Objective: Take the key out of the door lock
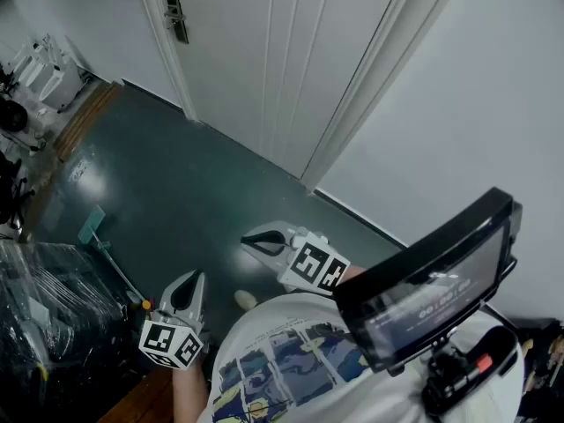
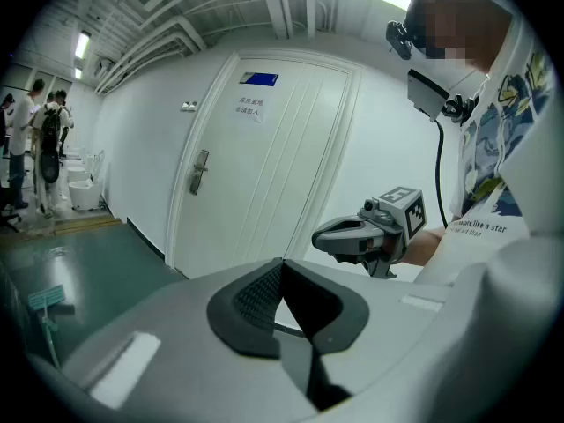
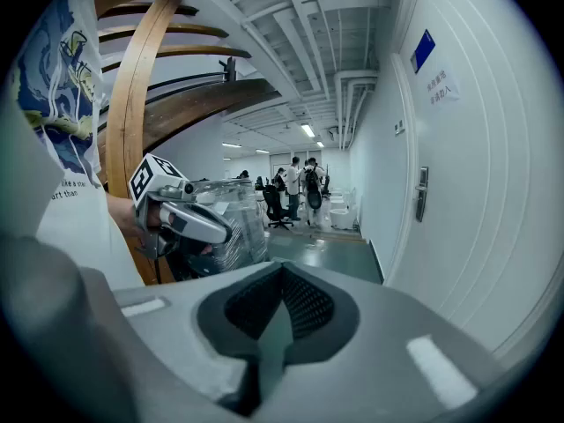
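Observation:
The white door (image 1: 264, 60) stands shut ahead, its metal handle and lock plate (image 1: 176, 14) high at the left. The lock plate (image 2: 199, 172) also shows in the left gripper view, and the lock plate (image 3: 422, 192) in the right gripper view; a key is too small to make out. My left gripper (image 1: 196, 277) is low, shut and empty, far from the door. My right gripper (image 1: 248, 240) is beside it, a little nearer the door, shut with nothing in it. Each shows in the other's view: right gripper (image 2: 328, 236), left gripper (image 3: 225, 233).
Dark green floor (image 1: 176, 192) lies between me and the door. A plastic-wrapped black bundle (image 1: 53, 307) and a teal-headed broom (image 1: 92, 223) stand at my left. A white wall (image 1: 458, 104) runs at the right. People (image 2: 40, 139) stand far down the room.

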Demonstrator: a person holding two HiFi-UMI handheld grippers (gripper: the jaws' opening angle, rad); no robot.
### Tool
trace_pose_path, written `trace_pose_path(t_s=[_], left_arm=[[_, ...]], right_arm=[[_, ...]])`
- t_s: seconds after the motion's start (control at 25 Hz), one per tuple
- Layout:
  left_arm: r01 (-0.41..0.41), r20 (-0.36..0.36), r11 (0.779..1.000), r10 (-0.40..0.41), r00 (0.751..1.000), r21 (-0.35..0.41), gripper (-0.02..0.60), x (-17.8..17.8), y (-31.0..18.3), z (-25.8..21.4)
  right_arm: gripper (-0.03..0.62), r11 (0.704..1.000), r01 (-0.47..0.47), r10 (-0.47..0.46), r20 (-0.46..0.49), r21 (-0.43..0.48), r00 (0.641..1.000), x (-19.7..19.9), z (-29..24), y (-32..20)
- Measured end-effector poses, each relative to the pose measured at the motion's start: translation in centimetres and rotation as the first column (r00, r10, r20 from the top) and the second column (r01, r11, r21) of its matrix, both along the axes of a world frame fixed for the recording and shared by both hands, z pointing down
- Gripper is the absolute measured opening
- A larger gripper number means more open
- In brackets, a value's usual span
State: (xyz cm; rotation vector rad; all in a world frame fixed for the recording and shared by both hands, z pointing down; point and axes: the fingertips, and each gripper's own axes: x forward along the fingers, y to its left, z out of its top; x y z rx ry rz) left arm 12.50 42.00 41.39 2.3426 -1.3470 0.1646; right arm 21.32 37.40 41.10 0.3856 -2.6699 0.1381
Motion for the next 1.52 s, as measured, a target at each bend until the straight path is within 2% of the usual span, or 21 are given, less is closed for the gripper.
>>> trace_pose_path(t_s=[0.16, 0.64, 0.96, 1.16, 1.32, 1.52], left_arm=[[0.015, -0.012, 1.000, -0.015, 1.000, -0.009, 0.005, 0.0, 0.2, 0.1], [0.011, 0.011, 1.000, -0.011, 1.000, 0.000, 0.005, -1.6, 0.1, 0.3], [0.023, 0.001, 1.000, -0.023, 1.000, 0.015, 0.005, -4.5, 1.3, 0.5], [0.022, -0.019, 1.000, -0.022, 1.000, 0.013, 0.005, -6.9, 1.1, 1.6], [0.050, -0.029, 0.998, -0.049, 0.998, 0.023, 0.005, -8.5, -0.4, 1.5], [0.073, -0.007, 0.997, -0.073, 0.997, 0.018, 0.005, -10.2, -4.1, 1.6]], right_arm=[[0.003, 1.000, 0.008, -0.008, -0.002, 0.004, 1.000, 0.1, 0.0, -0.1], [0.003, 1.000, 0.008, -0.007, -0.026, 0.010, 1.000, -1.7, 0.9, -0.7], [0.006, 1.000, 0.014, -0.013, -0.045, 0.013, 0.999, -4.5, 1.3, 0.6], [0.009, 0.999, -0.035, 0.034, -0.053, -0.011, 0.998, -5.8, 2.1, 1.1], [0.011, 1.000, -0.029, 0.028, -0.072, -0.011, 0.997, -6.7, 2.3, -0.4], [0.012, 0.999, -0.031, 0.030, -0.067, -0.011, 0.997, -8.0, 3.1, -5.2]])
